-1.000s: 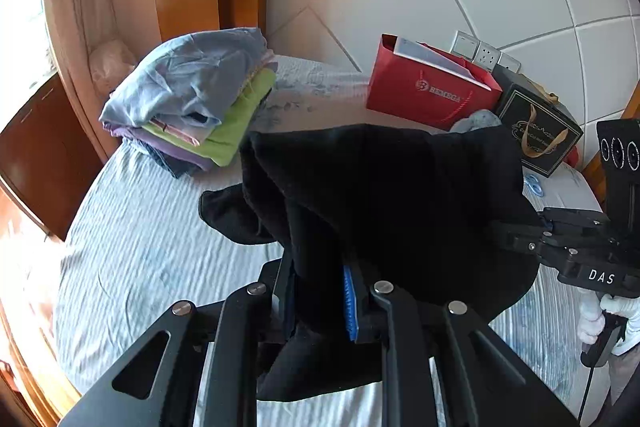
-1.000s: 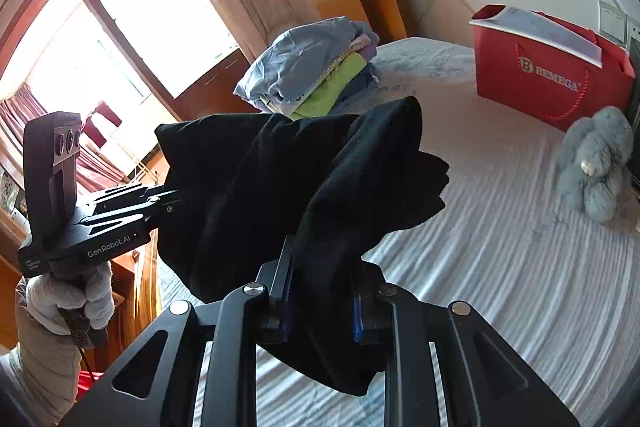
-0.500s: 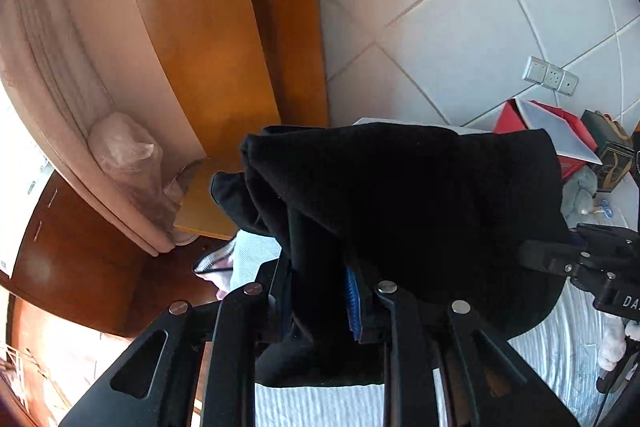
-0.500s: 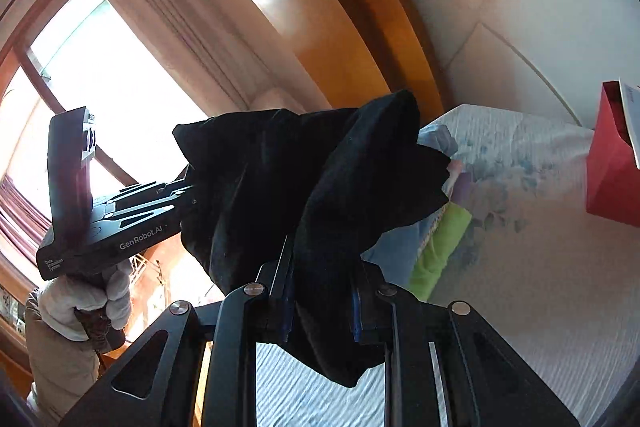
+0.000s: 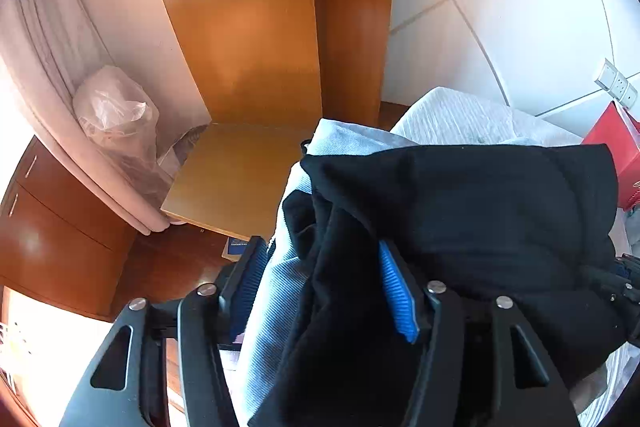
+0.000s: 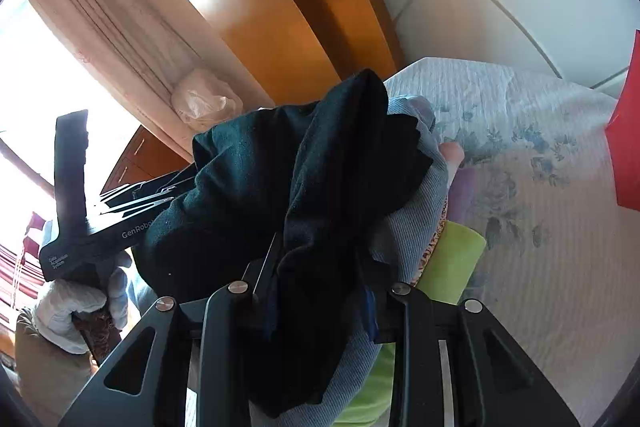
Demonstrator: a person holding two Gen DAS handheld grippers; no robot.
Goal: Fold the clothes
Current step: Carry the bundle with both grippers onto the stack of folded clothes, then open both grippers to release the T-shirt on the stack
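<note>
My folded black fleece garment [image 5: 460, 211] lies on top of the stack of folded clothes [image 6: 416, 227], on its pale blue ribbed top layer, at the corner of the quilted white bed [image 6: 540, 155] nearest the wooden wall panel. My left gripper [image 5: 320, 287] is spread wide, with the cloth lying slack between the blue pads [image 5: 394, 287]. My right gripper [image 6: 316, 291] also looks parted around a bunched fold, though the fabric hides the pads, so I cannot tell for sure. I judge the garment to be soft, light, limp and slump-prone. I would take it by the thick folded edges, both ends together.
</note>
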